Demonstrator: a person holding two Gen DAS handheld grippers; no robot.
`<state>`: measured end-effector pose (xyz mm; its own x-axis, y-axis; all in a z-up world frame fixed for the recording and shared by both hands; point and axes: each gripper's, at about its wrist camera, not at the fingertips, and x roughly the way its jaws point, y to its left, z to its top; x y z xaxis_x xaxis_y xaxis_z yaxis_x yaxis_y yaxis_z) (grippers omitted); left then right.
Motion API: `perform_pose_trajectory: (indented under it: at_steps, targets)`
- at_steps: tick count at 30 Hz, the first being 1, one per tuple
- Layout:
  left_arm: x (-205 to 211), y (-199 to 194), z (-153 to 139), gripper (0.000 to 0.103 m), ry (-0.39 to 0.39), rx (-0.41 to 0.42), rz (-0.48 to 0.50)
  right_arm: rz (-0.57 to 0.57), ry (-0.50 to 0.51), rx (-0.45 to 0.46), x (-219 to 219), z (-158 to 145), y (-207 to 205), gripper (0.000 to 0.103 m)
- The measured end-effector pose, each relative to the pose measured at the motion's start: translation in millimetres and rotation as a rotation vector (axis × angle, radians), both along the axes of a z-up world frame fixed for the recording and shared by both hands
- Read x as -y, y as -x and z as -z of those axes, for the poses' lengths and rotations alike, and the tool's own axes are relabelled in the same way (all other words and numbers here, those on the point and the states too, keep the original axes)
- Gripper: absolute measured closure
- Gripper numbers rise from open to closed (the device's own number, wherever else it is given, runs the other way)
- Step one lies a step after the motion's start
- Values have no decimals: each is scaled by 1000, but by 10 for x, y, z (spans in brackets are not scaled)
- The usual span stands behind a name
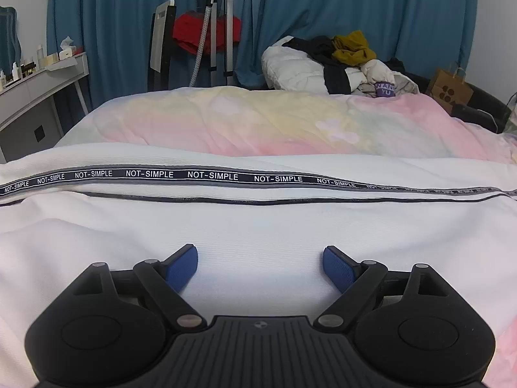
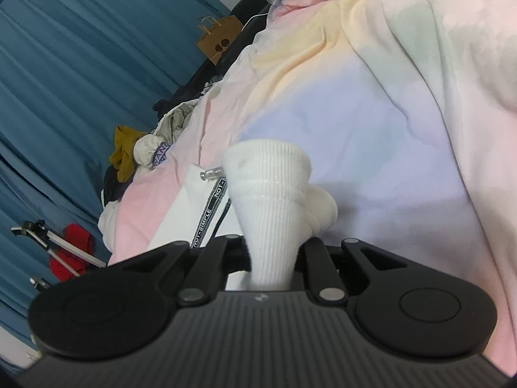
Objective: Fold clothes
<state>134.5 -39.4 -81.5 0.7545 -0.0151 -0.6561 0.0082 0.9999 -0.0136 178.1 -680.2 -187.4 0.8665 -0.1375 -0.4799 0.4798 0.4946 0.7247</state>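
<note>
White garment [image 1: 258, 226] with the "NOT-SIMPLE" tape stripe [image 1: 213, 176] spread flat on the bed [image 1: 226, 123], filling the near half of the left wrist view from 9 o'clock across to 3 o'clock. Left hand-held gripper [image 1: 260, 266] poised low over the plain cloth at 6 o'clock, blue pads [image 1: 182, 268] spread wide with nothing between them, probably placed so as to pin or pinch the panel while the other end gets carried. Right hand-held gripper [image 2: 273, 255] clamped on a ribbed white cuff [image 2: 268, 194], which stands bunched up out of the closed jaws toward 12 o'clock; tips hidden by the fabric, so the depth of the bite hard to judge. Held high like that, likely to keep the hem end off the duvet and free to swing over. Same lettered tape trailing away at 10 o'clock in the right wrist view, beside a small clear cord tip [image 2: 211, 174]. Could fit a fold in progress or a smoothing of one already laid; not settled by these views. Open room: broad pastel duvet beyond the stripe at 12 o'clock, bare and soft. Edges to mind: clothes pile [image 1: 339, 64] at 1 o'clock, paper bag [image 1: 449, 90] at 2 o'clock, dressing table [image 1: 38, 80] off the bed edge at 10 o'clock.
</note>
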Motion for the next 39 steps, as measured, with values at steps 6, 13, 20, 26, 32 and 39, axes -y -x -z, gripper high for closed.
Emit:
perform_pose_trajectory:
  at_steps: [6, 13, 20, 26, 32, 39]
  targets:
    - [-10, -12, 1, 16, 3, -4, 2, -9, 20, 6, -4, -22, 7, 91]
    - [-8, -27, 23, 14, -6, -9, 9, -7, 15, -3, -3, -9, 6, 91]
    - [10, -42, 30, 14, -10, -14, 11, -9, 22, -18, -5, -11, -12, 91]
    - [18, -50, 38, 13, -11, -15, 12, -9, 35, -29, -17, -27, -38, 91]
    - [13, -73, 51, 12, -14, -19, 14, -13, 70, -42, -38, -67, -53, 91]
    - [1, -87, 59, 11, -16, -21, 15, -61, 440, 16, -603, -792, -71, 91]
